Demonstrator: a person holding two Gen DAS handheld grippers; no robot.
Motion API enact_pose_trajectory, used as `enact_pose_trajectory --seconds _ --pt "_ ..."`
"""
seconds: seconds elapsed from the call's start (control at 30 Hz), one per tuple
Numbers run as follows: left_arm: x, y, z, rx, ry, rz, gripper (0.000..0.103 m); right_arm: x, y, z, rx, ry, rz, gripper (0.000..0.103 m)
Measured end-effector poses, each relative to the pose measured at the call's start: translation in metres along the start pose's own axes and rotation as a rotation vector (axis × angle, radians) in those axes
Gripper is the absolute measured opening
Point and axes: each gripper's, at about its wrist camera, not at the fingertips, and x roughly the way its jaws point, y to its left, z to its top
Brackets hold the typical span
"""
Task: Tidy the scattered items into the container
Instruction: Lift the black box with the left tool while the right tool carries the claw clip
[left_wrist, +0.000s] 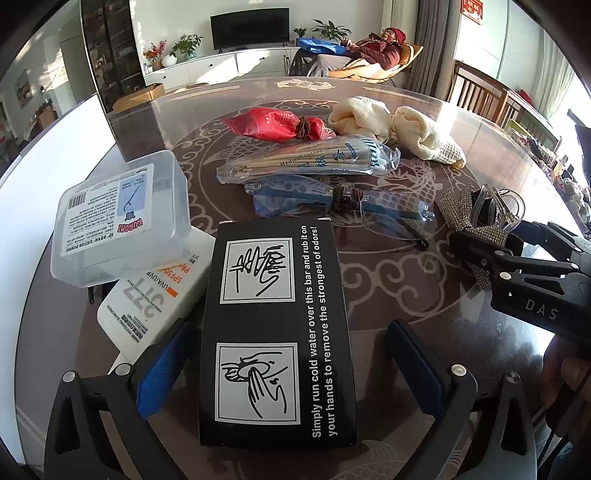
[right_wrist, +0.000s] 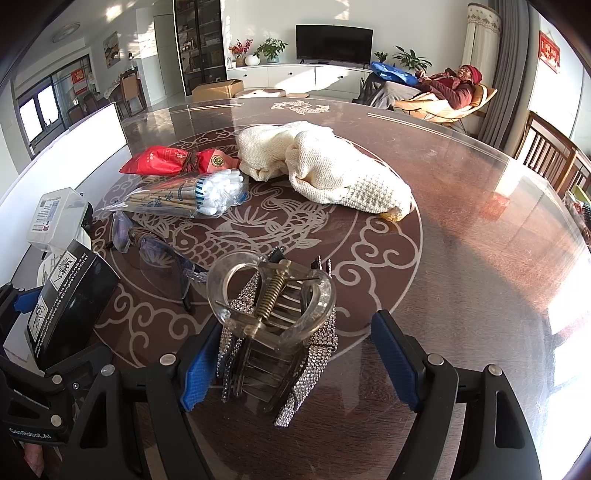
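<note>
Your left gripper (left_wrist: 284, 354) jaws spread around the black box (left_wrist: 279, 332), your right gripper (right_wrist: 299, 354) jaws spread around the hair claw (right_wrist: 273, 325) on the bench (right_wrist: 461, 221)

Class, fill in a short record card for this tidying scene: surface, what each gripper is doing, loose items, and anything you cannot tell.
surface: round table with fish pattern
left gripper: open, around black box
right gripper: open, around hair clip
loose items: cotton swabs, red packet, cream cloth, glasses, sunscreen tube, clear plastic box
unclear: whether the fingers touch either item
</note>
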Motion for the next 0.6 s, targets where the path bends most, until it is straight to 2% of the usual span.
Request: enact_pose_trajectory --seconds 0.23,0.4,0.43,0.5,0.53,0.57,0.6 --pt "0.002 0.001 0.000 -0.005 -0.002 0.004 0.103 0.002 0.001 0.000 0.004 0.002 0.004 0.080" --pt "0.005 -0.003 0.005 -0.028 -0.016 0.022 0.103 0.003 -0.002 0.004 0.014 0.008 -0.002 0.085" --pt "0.005 -0.004 0.006 -0.023 -0.017 0.019 0.103 0.002 -0.002 0.004 0.015 0.008 -0.002 0.085" --pt "0.005 -0.003 0.006 -0.018 -0.019 0.016 0.103 -0.001 -0.002 0.004 0.020 -0.002 0.019 0.077" --pt "0.002 -0.002 0.005 -0.021 -0.032 0.018 0.094 -0.004 -0.001 0.003 0.019 -0.016 0.037 0.056" --pt "-0.002 -0.001 0.003 -0.023 -0.052 0.020 0.075 -0.005 -0.001 0.002 0.017 -0.022 0.048 0.054" --pt "-0.006 0.001 0.001 -0.022 -0.067 0.020 0.069 -0.006 0.000 0.002 0.019 -0.020 0.057 0.054"
